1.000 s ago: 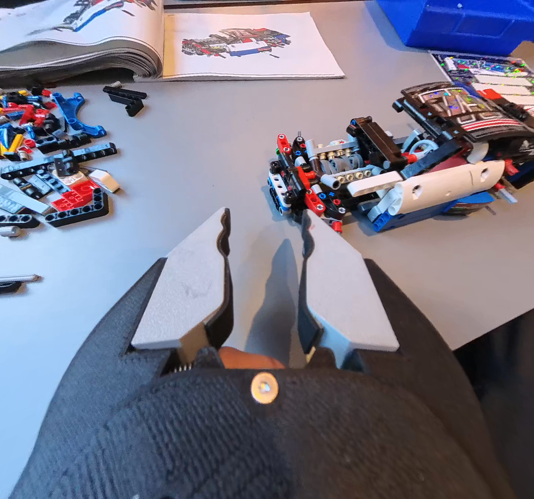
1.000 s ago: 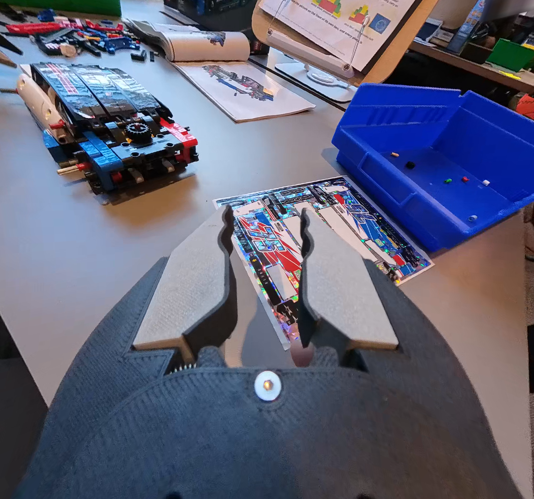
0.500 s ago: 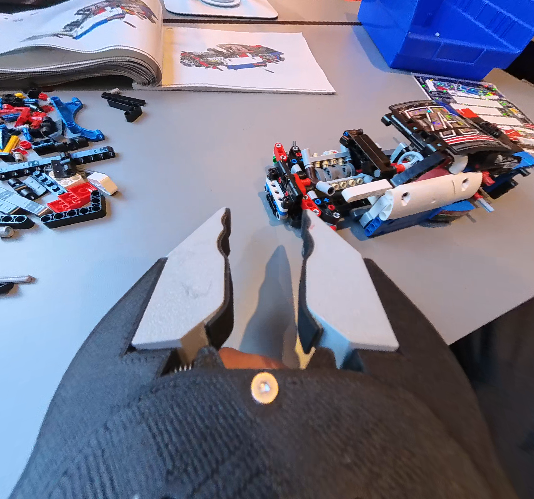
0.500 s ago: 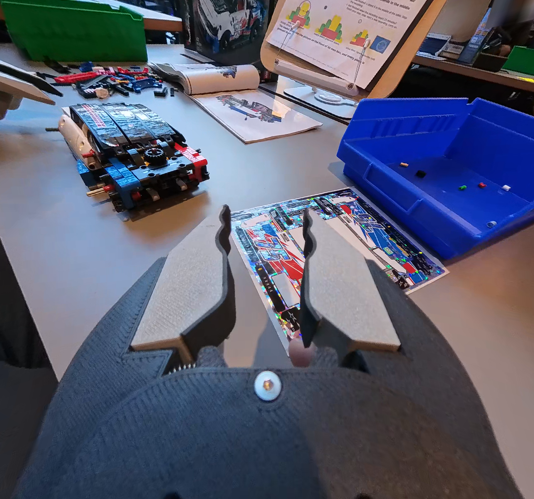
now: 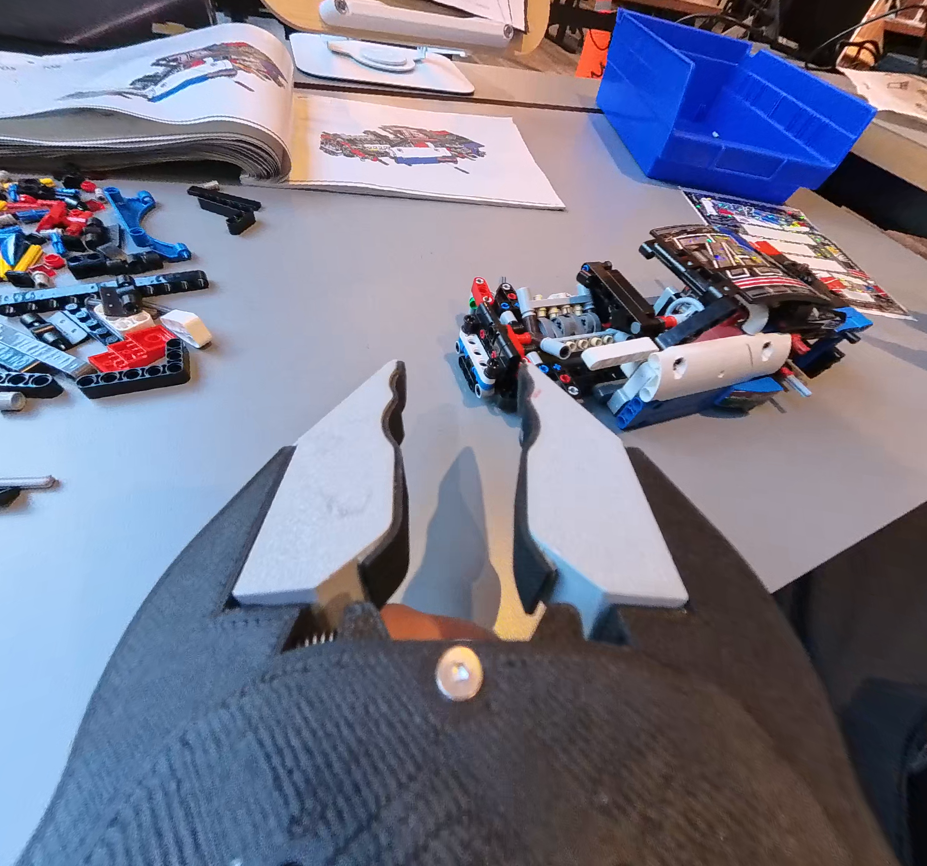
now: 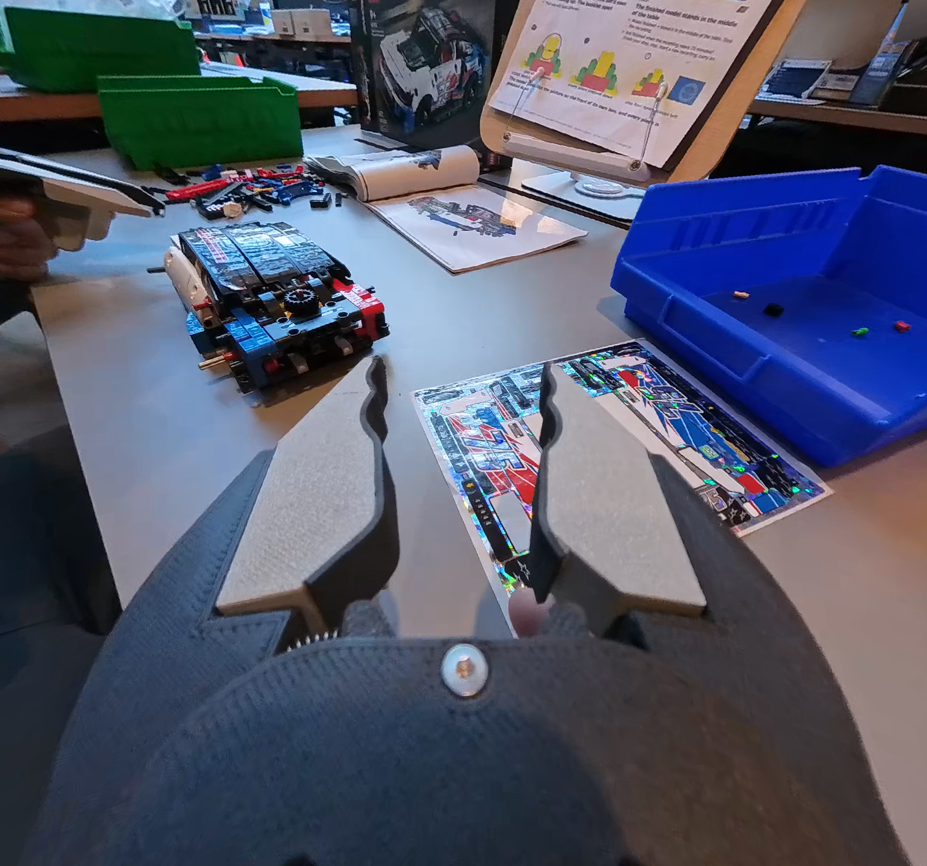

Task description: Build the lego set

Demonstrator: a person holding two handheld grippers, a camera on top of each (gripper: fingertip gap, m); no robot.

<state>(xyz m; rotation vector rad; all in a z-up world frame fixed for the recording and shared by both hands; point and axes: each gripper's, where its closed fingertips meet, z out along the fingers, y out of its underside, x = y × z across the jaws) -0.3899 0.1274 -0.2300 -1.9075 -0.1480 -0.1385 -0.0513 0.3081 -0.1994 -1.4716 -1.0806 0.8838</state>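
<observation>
A partly built lego car [image 5: 662,335] lies on the grey table [image 5: 351,280], right of centre in the left wrist view; it also shows in the right wrist view [image 6: 271,300]. My left gripper [image 5: 459,380] is open and empty, its right fingertip close to the car's open front end. A pile of loose lego pieces [image 5: 85,300] lies at the left. My right gripper [image 6: 464,375] is open and empty above the shiny sticker sheet [image 6: 612,445], right of the car. The left gripper shows at the left edge of the right wrist view [image 6: 100,194].
An open instruction booklet [image 5: 281,134] lies at the back. A blue bin [image 6: 792,335] with a few small pieces stands at the right. A stand with a printed sheet [image 6: 647,49], the set's box [image 6: 426,49] and green bins [image 6: 195,119] are behind. The table's near edge is close. The tips of one gripper are about 40 centimeters away from the tips of the other.
Both grippers have risen and tilted up, so more of the background shows. The right gripper's jaws have opened a little wider. The car has not moved.
</observation>
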